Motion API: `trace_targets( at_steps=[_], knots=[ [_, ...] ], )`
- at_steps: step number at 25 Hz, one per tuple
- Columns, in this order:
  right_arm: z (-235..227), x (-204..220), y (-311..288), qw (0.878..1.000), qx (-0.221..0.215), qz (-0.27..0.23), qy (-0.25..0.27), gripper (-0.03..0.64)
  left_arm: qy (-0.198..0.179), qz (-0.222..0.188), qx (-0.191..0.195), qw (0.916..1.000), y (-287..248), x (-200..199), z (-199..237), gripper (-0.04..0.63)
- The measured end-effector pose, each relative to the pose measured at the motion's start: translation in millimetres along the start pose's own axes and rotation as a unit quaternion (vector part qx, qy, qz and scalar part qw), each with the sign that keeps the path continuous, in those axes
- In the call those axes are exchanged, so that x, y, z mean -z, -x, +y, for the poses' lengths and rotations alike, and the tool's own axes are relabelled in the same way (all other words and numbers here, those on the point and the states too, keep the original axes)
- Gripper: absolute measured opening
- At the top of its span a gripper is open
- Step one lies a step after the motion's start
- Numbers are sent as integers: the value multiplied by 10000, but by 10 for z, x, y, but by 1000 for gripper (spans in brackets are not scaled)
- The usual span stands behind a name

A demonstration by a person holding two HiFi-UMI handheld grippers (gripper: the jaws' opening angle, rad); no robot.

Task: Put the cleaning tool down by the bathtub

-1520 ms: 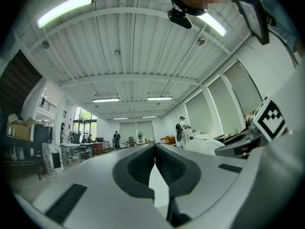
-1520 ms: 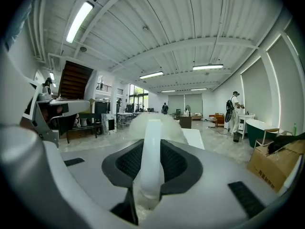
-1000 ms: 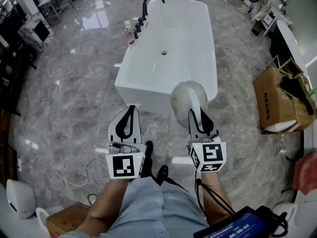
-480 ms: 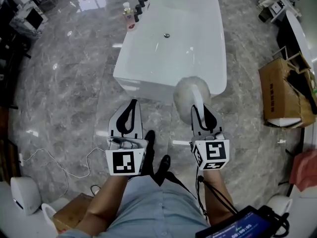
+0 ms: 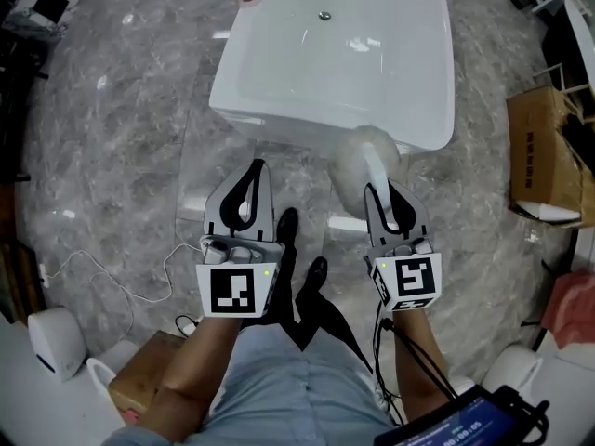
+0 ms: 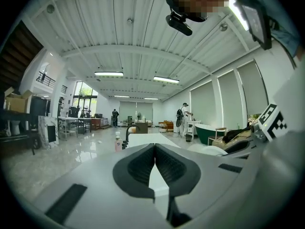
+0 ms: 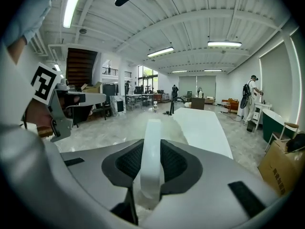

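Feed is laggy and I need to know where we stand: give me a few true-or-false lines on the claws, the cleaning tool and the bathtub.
1. The right claw is shut on the cleaning tool. True.
2. The left claw holds a bottle. False: its jaws are together with nothing between them.
3. The tool's fluffy head lies inside the bathtub. False: it is held up in the claw at the bathtub's near end.
4. A cardboard box sits right of the bathtub. True.
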State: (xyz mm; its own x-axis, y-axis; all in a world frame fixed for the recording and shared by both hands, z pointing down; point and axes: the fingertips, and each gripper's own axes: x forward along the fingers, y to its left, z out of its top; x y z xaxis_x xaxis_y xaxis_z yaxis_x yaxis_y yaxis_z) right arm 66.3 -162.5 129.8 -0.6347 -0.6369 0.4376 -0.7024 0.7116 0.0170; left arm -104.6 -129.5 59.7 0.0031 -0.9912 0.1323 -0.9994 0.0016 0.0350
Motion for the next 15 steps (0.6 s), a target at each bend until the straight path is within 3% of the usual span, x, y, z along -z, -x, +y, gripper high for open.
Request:
trace_targets(
  at_steps=[10, 15],
  knots=[
    [-34, 745, -649, 9969, -634, 472, 64, 106, 10, 401, 207, 9990, -619, 841, 81, 18],
    [-86, 985, -930, 9961, -802, 355, 115, 106, 37, 468, 210, 9987, -874, 1231, 83, 18]
  ],
)
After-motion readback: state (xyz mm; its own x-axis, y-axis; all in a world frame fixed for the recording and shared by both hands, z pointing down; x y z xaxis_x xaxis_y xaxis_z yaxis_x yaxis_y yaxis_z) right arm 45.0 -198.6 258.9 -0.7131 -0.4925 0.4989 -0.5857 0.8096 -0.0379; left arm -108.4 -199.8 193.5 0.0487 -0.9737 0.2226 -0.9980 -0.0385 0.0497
